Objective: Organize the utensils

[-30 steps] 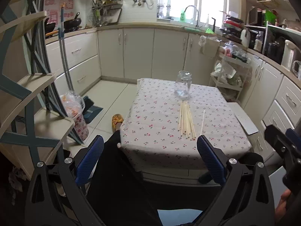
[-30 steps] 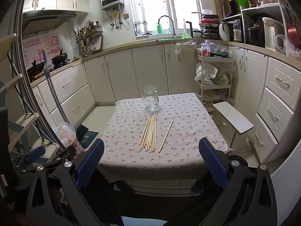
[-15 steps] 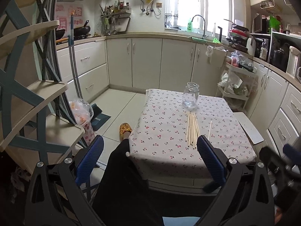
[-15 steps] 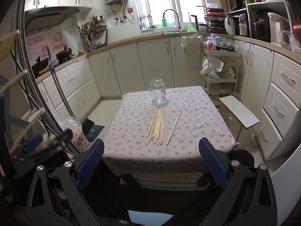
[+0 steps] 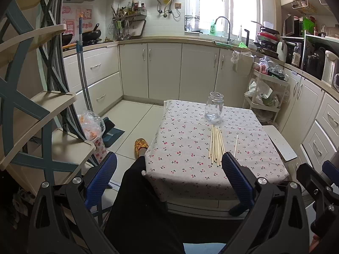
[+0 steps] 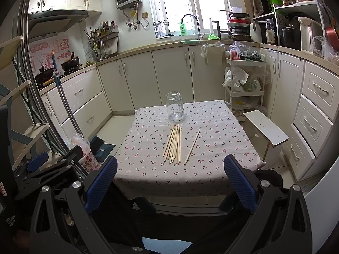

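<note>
Several wooden chopsticks [image 6: 174, 143] lie bundled on a small table [image 6: 148, 169] with a cherry-print cloth, and a single chopstick [image 6: 192, 146] lies apart to their right. An empty glass jar [image 6: 174, 106] stands upright just behind them. The left wrist view shows the same chopsticks [image 5: 216, 145], single chopstick [image 5: 235, 145] and jar [image 5: 214, 106]. My left gripper [image 5: 169, 182] is open, held before the table's near left corner. My right gripper [image 6: 170, 182] is open too, short of the table's front edge. Neither holds anything.
A person's dark-trousered leg [image 5: 139, 201] and patterned slipper [image 5: 141, 145] sit left of the table. A white stool [image 6: 266, 131] stands at the table's right, a trolley [image 6: 243, 84] behind it. A shelf unit [image 5: 31, 116], mop [image 5: 81, 74] and bag [image 5: 91, 124] are at left.
Both views have tilted up and swung slightly, so the table sits lower and more to the right in the left view. Chopsticks and jar have not moved. Both grippers stay open.
</note>
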`<state>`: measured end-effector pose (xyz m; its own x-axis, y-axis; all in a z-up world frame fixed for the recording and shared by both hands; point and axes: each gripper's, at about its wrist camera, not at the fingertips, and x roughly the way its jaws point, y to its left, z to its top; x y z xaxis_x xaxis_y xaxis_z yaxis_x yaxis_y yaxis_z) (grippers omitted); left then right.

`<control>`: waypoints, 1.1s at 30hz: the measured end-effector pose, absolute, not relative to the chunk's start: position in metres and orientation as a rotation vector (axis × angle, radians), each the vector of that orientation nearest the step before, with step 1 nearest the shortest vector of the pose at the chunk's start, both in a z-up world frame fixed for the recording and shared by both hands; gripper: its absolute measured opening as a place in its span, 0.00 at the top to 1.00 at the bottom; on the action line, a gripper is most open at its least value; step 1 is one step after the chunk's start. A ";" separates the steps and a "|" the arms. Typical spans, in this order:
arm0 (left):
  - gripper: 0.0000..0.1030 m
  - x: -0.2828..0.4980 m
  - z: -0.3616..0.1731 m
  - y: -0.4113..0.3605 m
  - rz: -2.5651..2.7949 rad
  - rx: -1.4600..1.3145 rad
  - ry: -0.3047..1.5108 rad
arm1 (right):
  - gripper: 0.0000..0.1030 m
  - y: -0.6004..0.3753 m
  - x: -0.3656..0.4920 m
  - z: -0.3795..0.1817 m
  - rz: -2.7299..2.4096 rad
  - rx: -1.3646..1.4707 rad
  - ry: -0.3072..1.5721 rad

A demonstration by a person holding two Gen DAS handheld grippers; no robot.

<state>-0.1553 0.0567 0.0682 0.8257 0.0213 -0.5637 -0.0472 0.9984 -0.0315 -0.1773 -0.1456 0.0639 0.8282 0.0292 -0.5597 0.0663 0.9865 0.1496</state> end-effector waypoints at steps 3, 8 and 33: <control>0.07 -0.158 0.068 0.054 0.036 -0.040 0.595 | 0.06 -0.146 -0.177 0.063 -0.019 0.166 0.594; 0.07 -0.159 0.067 0.053 0.035 -0.040 0.593 | 0.06 -0.144 -0.178 0.062 -0.021 0.167 0.594; 0.07 -0.157 0.063 0.049 0.016 -0.039 0.609 | 0.06 -0.143 -0.180 0.058 -0.021 0.168 0.592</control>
